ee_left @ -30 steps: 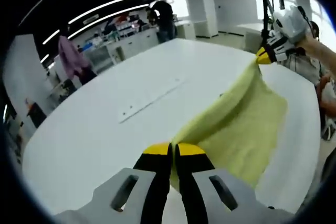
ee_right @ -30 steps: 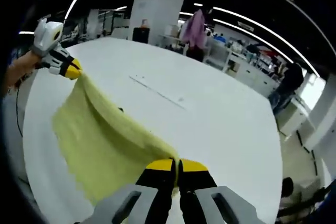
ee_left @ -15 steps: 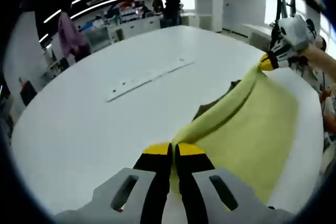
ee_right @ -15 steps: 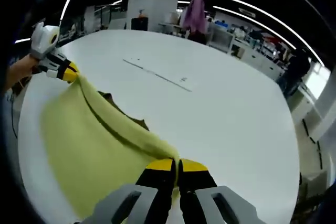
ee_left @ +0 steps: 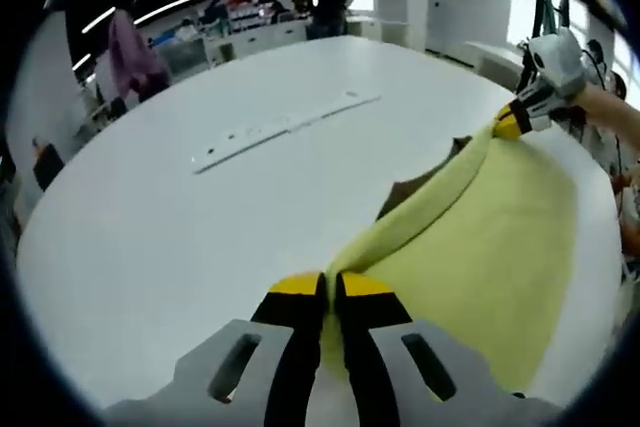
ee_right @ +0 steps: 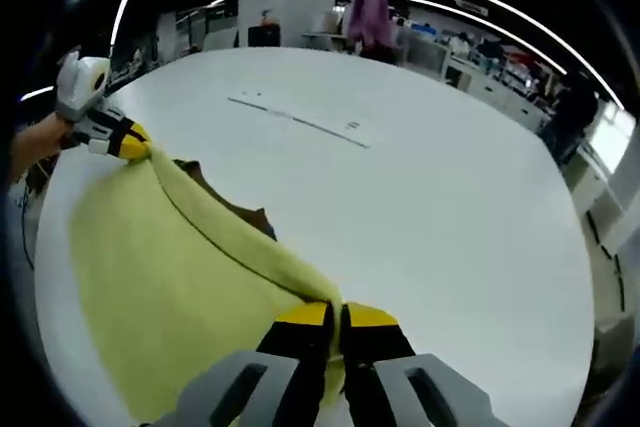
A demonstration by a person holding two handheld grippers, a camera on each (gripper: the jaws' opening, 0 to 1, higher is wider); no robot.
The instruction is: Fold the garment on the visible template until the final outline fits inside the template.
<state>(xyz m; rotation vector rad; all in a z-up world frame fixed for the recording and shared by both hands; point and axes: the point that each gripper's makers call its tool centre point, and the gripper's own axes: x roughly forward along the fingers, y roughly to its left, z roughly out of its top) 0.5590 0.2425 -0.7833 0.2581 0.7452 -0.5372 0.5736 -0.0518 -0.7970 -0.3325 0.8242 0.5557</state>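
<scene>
Yellow garment (ee_left: pixel 480 247) stretched taut above white bench (ee_left: pixel 150 217), pinched at 2 corners. Left hand-held gripper (ee_left: pixel 329 292) clenched on one corner at near edge; right hand-held gripper (ee_right: pixel 332 319) clamped on opposite corner, also seen in left gripper view at far right (ee_left: pixel 510 123). Dark brown patch (ee_right: pixel 235 215) beneath fabric's raised edge. Pale strip (ee_left: pixel 285 129) lying flat on bench beyond, well apart from cloth.

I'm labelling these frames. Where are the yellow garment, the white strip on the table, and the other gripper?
yellow garment (ee_left: pixel 480 247), left gripper view, middle of the cloth.
white strip (ee_left: pixel 285 127), left gripper view, its middle.
right gripper (ee_left: pixel 507 123), left gripper view, yellow tips.
</scene>
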